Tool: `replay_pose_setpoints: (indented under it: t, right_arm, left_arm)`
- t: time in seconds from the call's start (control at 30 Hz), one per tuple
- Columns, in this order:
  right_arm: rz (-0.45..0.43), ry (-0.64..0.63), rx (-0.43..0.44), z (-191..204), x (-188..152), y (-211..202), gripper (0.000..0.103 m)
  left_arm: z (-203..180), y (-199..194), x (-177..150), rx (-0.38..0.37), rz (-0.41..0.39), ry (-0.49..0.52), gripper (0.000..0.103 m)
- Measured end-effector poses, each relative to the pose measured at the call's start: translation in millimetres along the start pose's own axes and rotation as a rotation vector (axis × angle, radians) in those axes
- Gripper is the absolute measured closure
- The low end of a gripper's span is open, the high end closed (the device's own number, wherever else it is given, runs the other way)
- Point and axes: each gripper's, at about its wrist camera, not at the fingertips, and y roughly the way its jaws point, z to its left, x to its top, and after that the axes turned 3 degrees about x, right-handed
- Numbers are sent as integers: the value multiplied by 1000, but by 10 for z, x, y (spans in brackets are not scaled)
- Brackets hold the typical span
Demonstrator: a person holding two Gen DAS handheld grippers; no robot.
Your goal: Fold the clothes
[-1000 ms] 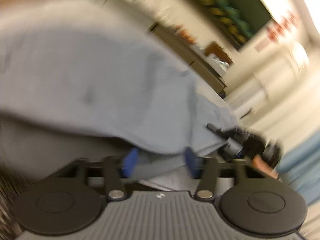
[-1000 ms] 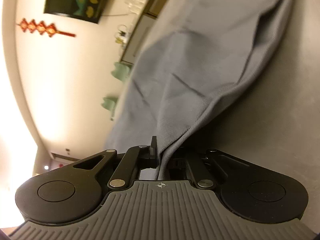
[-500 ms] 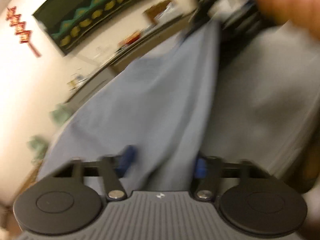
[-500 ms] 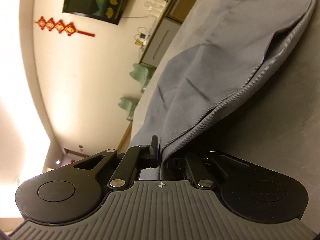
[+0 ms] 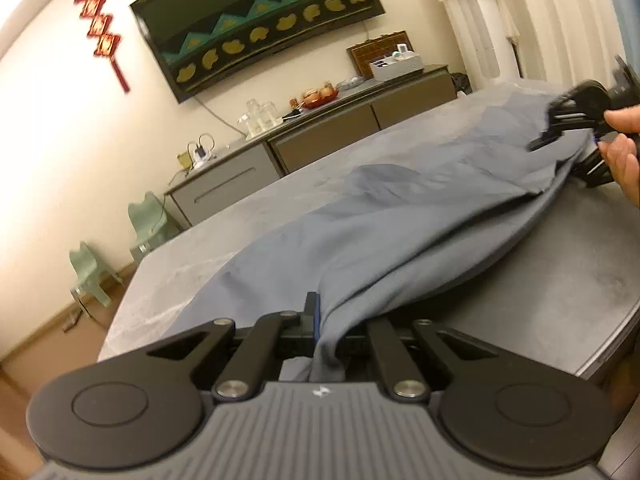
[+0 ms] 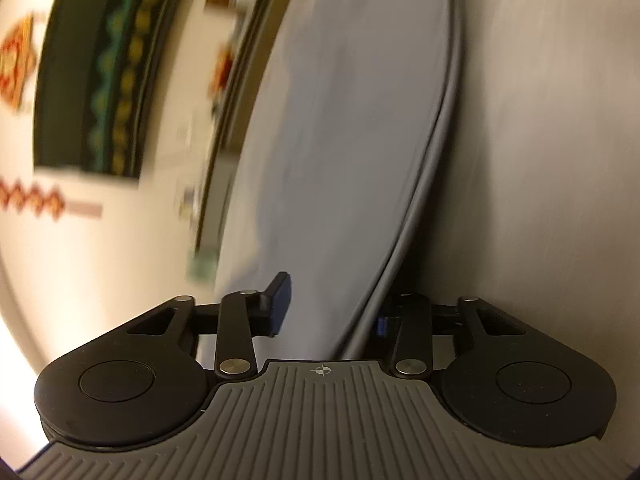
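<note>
A blue-grey garment (image 5: 400, 220) lies stretched across the grey table (image 5: 560, 280). My left gripper (image 5: 324, 324) is shut on its near edge, and cloth bunches between the jaws. My right gripper (image 5: 568, 128) shows at the far right of the left wrist view, at the garment's other end, held by a hand. In the blurred right wrist view my right gripper (image 6: 332, 304) stands open, the garment (image 6: 340, 140) running between its blue pads (image 6: 280, 300) without being pinched.
A long grey sideboard (image 5: 320, 136) with glasses and a fruit bowl stands along the far wall under a dark wall panel (image 5: 260, 20). Two small green chairs (image 5: 148, 216) stand by the wall at left. The table's right edge (image 5: 616, 344) is close.
My left gripper has shut on the garment's near edge; it was open before. My right gripper has opened and released the cloth, and its view swings fast.
</note>
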Motion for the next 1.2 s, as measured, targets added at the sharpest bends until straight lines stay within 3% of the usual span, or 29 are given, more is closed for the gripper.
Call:
replay_pose_setpoints:
  t: [0.1, 0.2, 0.3, 0.4, 0.47, 0.53, 0.67, 0.73, 0.8, 0.9, 0.97, 1.03, 1.1, 1.13, 1.17, 1.2]
  right_arm:
    - [-81, -2, -30, 72, 476, 49, 100]
    - [-136, -95, 7, 638, 936, 177, 102]
    - [-221, -227, 122, 1723, 1262, 216, 102]
    - [-316, -340, 244, 2663, 1440, -57, 102]
    - [-362, -399, 318, 3149, 1512, -257, 102]
    - [-394, -454, 384, 3463, 1516, -483, 102]
    - [-413, -574, 419, 3290, 1271, -1050, 102]
    - [-360, -600, 325, 2857, 1158, -1004, 102]
    - [-294, -617, 211, 2371, 1051, -891, 101]
    - [-195, -638, 41, 1641, 891, -721, 97]
    - [-113, -532, -58, 1113, 902, -554, 94]
    - [-32, -377, -126, 651, 971, -429, 89]
    - [-13, -294, -108, 473, 1112, -478, 84]
    - [-24, -277, -112, 419, 1180, -519, 71]
    - [-43, -267, -124, 377, 1245, -564, 67]
    - [-55, -237, -120, 311, 1307, -595, 69]
  left_arm:
    - [351, 386, 206, 20, 23, 7, 99]
    - [971, 985, 933, 30, 19, -19, 99]
    - [1576, 1252, 1955, 84, -36, -9, 99]
    - [1872, 1042, 2782, 201, -169, 57, 99]
    - [1988, 694, 3076, 258, -263, 68, 99]
    - [1949, 351, 3135, 313, -345, 112, 99]
    - [1567, -61, 2672, 372, -421, 221, 99]
    - [1304, -94, 2229, 346, -391, 281, 99]
    - [990, 75, 1718, 263, -299, 322, 99]
    - [445, 648, 886, 122, -74, 381, 99]
    - [35, 1089, 272, 72, 78, 444, 99]
    - [-262, 1370, -192, 55, 176, 476, 99]
    - [-392, 1437, -392, 64, 194, 459, 99]
    - [-409, 1435, -419, 65, 194, 432, 99]
    - [-427, 1434, -446, 67, 194, 406, 99]
    - [-424, 1431, -450, 64, 194, 384, 99]
